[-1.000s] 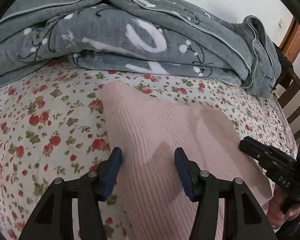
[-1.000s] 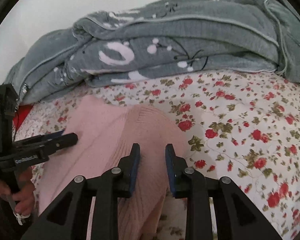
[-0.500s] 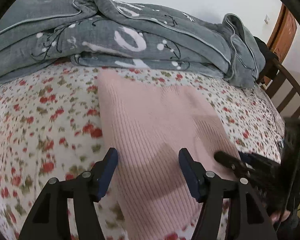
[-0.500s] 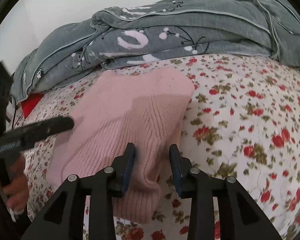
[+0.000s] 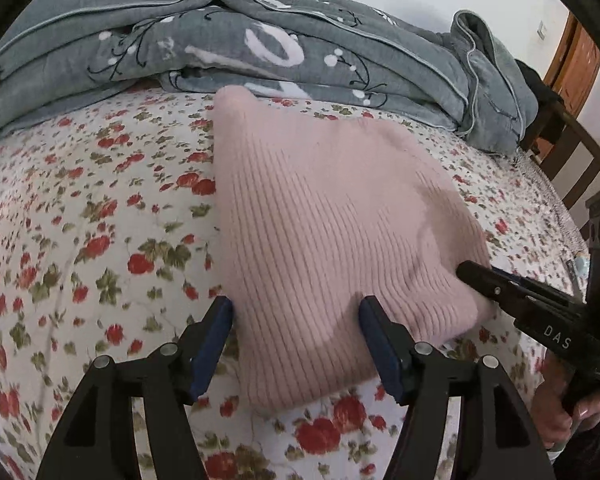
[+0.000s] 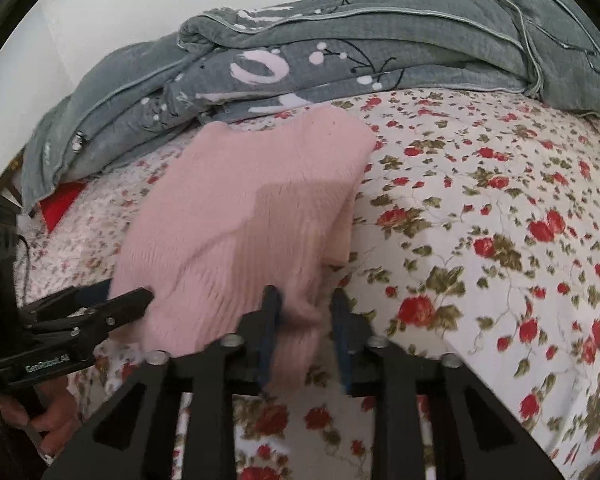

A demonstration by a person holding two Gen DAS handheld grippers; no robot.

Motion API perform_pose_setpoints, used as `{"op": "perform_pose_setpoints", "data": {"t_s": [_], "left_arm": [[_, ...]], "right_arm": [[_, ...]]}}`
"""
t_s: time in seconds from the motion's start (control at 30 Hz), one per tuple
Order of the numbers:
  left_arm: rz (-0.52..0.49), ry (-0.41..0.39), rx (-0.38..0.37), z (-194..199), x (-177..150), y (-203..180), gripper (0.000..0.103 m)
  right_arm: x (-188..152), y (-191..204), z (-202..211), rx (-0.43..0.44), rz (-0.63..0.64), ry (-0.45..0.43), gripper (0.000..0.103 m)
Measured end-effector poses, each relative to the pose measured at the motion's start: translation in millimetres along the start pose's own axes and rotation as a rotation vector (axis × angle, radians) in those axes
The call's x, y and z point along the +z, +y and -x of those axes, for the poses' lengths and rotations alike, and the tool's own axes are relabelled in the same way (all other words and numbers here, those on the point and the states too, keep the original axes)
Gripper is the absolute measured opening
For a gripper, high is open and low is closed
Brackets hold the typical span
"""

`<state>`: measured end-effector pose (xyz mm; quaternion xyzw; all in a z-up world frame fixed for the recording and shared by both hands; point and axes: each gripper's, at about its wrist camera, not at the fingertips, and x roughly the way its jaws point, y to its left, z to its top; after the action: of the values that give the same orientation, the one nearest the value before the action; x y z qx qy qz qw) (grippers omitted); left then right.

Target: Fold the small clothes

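Both tools pulled back toward pink garment (image 5: pixel 332 240) near edge; right tool (image 6: pixel 304 320) seemingly open.

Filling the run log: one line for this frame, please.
stage: fold in progress | pink knit garment: folded on floral sheet | left claw: open, straddling near edge | right claw: open around corner

Soft, even daylight fills both views, bright enough, with no glare. On the pink knit garment (image 5: pixel 332 232) a grey shadow falls toward 4 o'clock in the left wrist view; in the right wrist view a similar shadow darkens its near half. The left view is sharp at centre. The right view is motion-blurred, worst around the right claw (image 6: pixel 305 328) at 6 o'clock. Fisheye bending bows the grey quilt (image 5: pixel 260 52) at 12 o'clock, with black vignette corners.
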<state>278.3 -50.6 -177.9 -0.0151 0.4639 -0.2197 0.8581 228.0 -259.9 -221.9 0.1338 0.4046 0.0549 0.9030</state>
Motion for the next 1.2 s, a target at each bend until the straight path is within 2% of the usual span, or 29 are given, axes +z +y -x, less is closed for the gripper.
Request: {"op": "perform_pose_setpoints", "data": {"t_s": [0.1,0.3,0.37,0.47,0.53,0.63,0.7,0.77,0.87,0.97,1.13,1.2], "left_arm": [[0.002,-0.008,-0.012,6,-4,0,0.063],[0.015,-0.019,-0.025,17,-13,1,0.063],[0.019,-0.029,-0.032,21,-17,1,0.063],[0.073,-0.021,-0.039,20,-20,3,0.063],[0.095,-0.018,-0.046,21,-23,2,0.063],[0.096,-0.023,-0.022,30,-31,0,0.063],[0.092,-0.029,0.015,39,-33,-2,0.063],[0.101,-0.041,0.023,50,-34,-3,0.065],[0.106,-0.060,0.042,69,-35,-9,0.065],[0.083,-0.086,0.112,91,-35,-19,0.067],[0.048,-0.131,0.193,129,-44,-31,0.072],[0.046,-0.143,0.215,140,-49,-34,0.072]], "right_arm": [[-1,4,9,0.035,0.007,-0.025,0.006],[2,-6,27,0.134,-0.069,-0.063,0.005],[-1,-9,31,0.111,-0.056,-0.091,0.005],[-10,-18,0,0.074,-0.090,0.021,0.005],[-15,-18,-2,0.049,-0.105,0.022,0.008],[-12,-7,25,0.012,-0.069,-0.040,0.017],[-11,0,40,-0.057,-0.028,-0.061,0.037],[-10,6,57,-0.133,-0.007,-0.091,0.043],[-10,9,76,-0.164,-0.012,-0.094,0.048],[-12,11,97,-0.217,-0.015,-0.094,0.051],[-21,15,134,-0.247,-0.010,-0.133,0.069],[-27,17,150,-0.239,-0.003,-0.157,0.081]]}}
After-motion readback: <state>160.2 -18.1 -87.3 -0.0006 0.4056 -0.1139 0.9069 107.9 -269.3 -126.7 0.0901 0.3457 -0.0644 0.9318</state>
